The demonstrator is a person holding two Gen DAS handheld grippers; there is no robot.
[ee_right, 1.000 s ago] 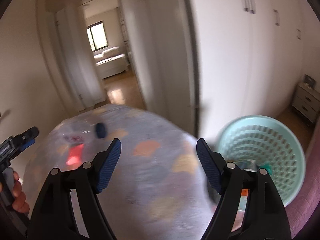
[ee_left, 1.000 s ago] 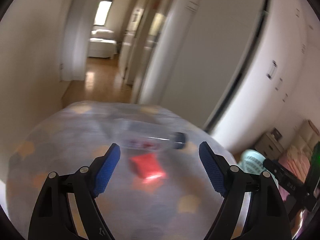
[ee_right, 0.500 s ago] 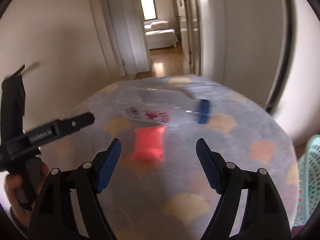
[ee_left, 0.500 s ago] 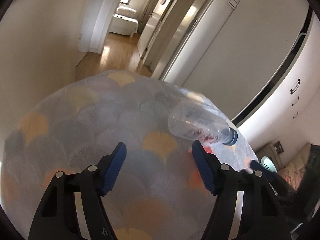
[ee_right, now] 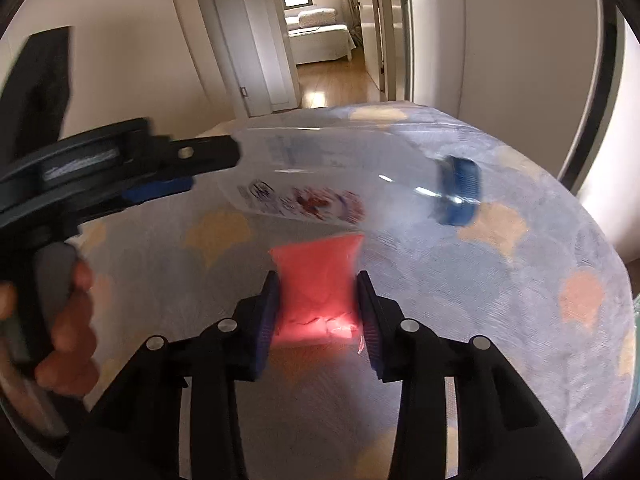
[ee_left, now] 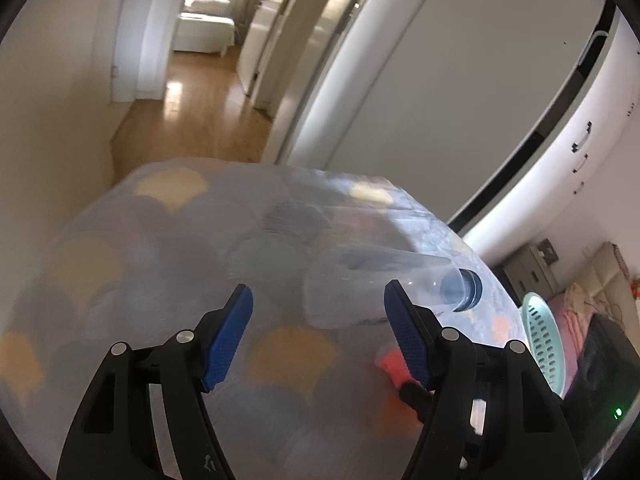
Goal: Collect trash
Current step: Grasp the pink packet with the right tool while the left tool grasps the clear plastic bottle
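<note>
A clear plastic bottle [ee_left: 384, 284] with a blue cap lies on its side on the patterned round table [ee_left: 140, 264]. My left gripper [ee_left: 318, 312] is open, its jaws reaching around the bottle's base end. The bottle [ee_right: 320, 176] also shows in the right wrist view, cap to the right. A red packet [ee_right: 316, 284] lies just in front of it. My right gripper [ee_right: 316, 312] has its jaws narrowed on both sides of the packet, touching it. The packet [ee_left: 390, 364] peeks out behind my left gripper's right finger.
A mint green basket [ee_left: 542, 340] stands on the floor to the right of the table. White wardrobes [ee_left: 540, 80] line the right wall. A hallway with wood floor [ee_left: 192, 108] runs beyond the table. The left gripper and hand [ee_right: 72, 240] fill the right view's left side.
My right gripper has moved in over the red packet and narrowed its jaws onto it. My left gripper has come closer to the bottle, which now sits between its jaws.
</note>
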